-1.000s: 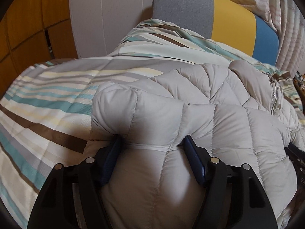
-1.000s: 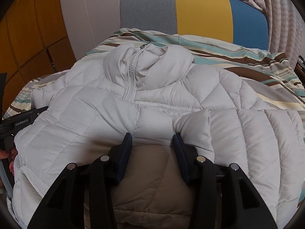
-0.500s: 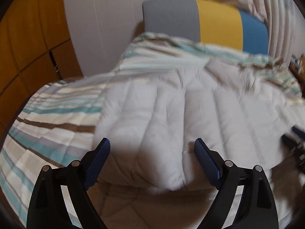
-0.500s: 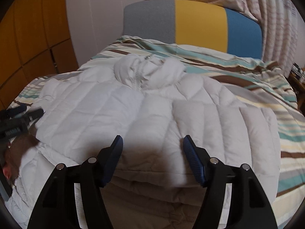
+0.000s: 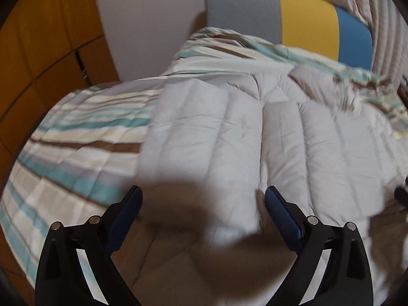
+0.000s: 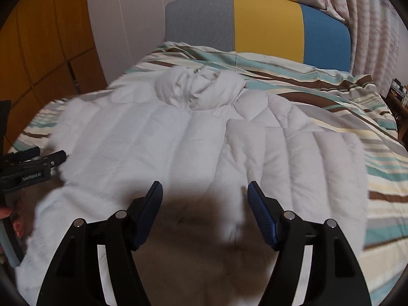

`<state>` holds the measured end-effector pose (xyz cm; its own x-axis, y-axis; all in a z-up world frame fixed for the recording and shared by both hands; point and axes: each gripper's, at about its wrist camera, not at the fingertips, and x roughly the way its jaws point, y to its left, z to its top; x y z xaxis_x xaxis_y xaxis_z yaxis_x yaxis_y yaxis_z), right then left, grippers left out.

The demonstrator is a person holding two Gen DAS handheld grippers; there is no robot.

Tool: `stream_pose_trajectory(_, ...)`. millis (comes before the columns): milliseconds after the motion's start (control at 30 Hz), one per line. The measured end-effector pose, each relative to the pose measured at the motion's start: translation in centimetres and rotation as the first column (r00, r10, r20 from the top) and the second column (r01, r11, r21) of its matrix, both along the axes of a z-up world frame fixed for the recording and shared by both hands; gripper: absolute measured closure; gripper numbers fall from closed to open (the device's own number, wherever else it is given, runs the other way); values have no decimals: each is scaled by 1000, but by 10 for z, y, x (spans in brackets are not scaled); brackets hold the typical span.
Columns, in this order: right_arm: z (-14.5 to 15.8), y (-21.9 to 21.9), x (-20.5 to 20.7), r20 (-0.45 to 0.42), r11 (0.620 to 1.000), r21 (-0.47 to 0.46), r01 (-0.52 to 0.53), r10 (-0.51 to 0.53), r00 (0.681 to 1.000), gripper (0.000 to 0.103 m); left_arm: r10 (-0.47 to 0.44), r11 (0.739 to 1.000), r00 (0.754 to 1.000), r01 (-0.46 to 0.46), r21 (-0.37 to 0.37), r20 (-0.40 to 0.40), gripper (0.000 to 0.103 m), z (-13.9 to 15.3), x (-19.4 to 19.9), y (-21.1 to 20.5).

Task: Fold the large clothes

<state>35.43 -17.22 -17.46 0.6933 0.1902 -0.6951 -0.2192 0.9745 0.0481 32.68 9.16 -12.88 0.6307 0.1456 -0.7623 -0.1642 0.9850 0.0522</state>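
- Two grippers, both spread wide, gripping nothing: left gripper (image 5: 203, 199), right gripper (image 6: 205, 193), each at lower frame centre.
- Pale quilted jacket (image 6: 178, 148) lies mid-frame across the striped bedspread (image 6: 377, 168), collar toward the tricolour headboard (image 6: 265, 23) at top.

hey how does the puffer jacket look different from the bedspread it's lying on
The puffer jacket is one plain pale off-white colour, while the bedspread has teal, brown, cream and grey stripes. The jacket is thick, stitched into puffy channels; the bedspread lies much flatter. The jacket has a collar with a zipper; the bedspread shows no fastening. The jacket covers only the middle; the bedspread reaches past it on all visible sides. Both are soft fabric on the bed.
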Motion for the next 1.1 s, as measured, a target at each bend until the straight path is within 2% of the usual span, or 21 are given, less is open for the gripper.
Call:
stream_pose_trajectory(100,9,3,-28,10,999,-27,-33,34,999,32,46,994,999,-45,-101,12,7,9,-31,12)
stream_pose_trajectory(167,8,5,-42,4,999,-35,-40,40,999,32,50,990,999,-50,-128,2,7,6,-47,15)
stream_pose_trajectory(467,3,-1,-92,-21,999,-21,-40,39,999,32,-5,998,1000,5,-58,4,7,-8,-124,8)
stream_pose_trajectory(633,6,-12,-120,-8,999,-32,-31,31,999,32,-20,999,999,22,-45,37,7,-6,-161,9)
stream_pose_trajectory(833,8,-28,-152,8,998,-66,-16,17,1000,32,9,998,998,-5,-56,70,7,-3,-198,20)
stream_pose_trajectory(867,7,-32,-157,6,998,-67,-11,12,1000,32,13,999,998,-9,-52,69,8,-4,-201,21)
stream_pose_trajectory(967,5,-42,-169,1,997,-80,6,-6,1000,32,21,998,998,-17,-65,63,18,-7,-212,27)
stream_pose_trajectory(1100,3,-58,-185,-4,996,-88,33,-34,999,33,20,997,997,-14,-75,71,22,-8,-225,31)
